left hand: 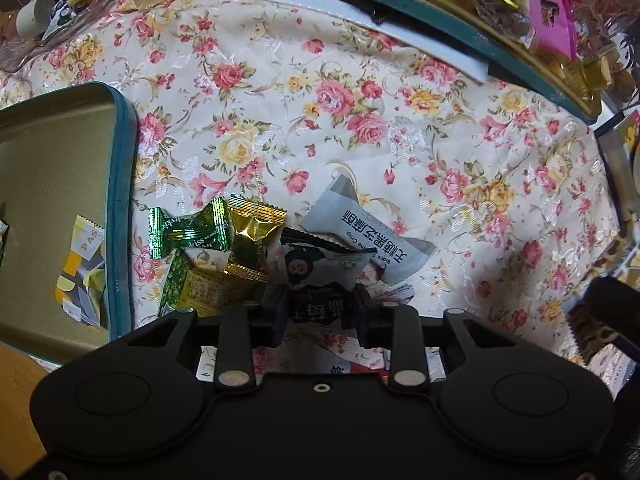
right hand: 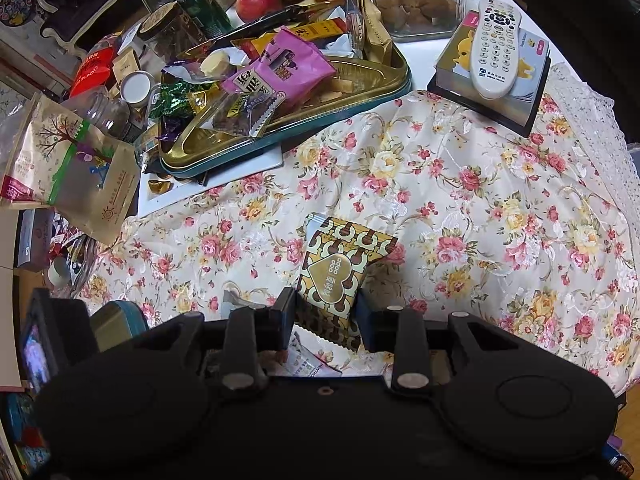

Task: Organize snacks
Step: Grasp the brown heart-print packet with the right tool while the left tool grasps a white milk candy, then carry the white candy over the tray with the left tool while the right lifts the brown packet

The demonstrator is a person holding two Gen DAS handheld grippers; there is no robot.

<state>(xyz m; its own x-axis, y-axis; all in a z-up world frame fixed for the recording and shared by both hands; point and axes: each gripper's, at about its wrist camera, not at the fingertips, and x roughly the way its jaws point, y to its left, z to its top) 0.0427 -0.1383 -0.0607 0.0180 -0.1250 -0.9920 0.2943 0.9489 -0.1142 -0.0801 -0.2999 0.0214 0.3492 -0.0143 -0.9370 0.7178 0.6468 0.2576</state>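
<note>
On my left I see a teal tin (left hand: pixel 120 216) with a gold inside. A yellow and grey snack pack (left hand: pixel 82 264) lies in it, and I can read "PA" on it. Just right of the tin sits a small pile on the flowered cloth (left hand: pixel 460 168): a green candy (left hand: pixel 188 232) with "iss" on it, then a gold candy (left hand: pixel 252 236) leaning on it. My left gripper (left hand: pixel 318 312) is closed on a dark snack bag (left hand: pixel 316 276) with a round cartoon face. The bag sits right between the two fingers and sticks out past the tips. Beside it lies a grey packet (left hand: pixel 372 236) that says "Black" and "Crisp", plus Chinese writing.

In my right view, a second tin (right hand: pixel 288 120) full of snacks sits far off to the left, with a pink bag (right hand: pixel 280 68) on top. My right gripper (right hand: pixel 326 316) is closed on a brown and gold packet (right hand: pixel 340 272) held between its fingers. It shows a heart with "aboo". A white remote (right hand: pixel 496 48) rests on a box at the far right.
</note>
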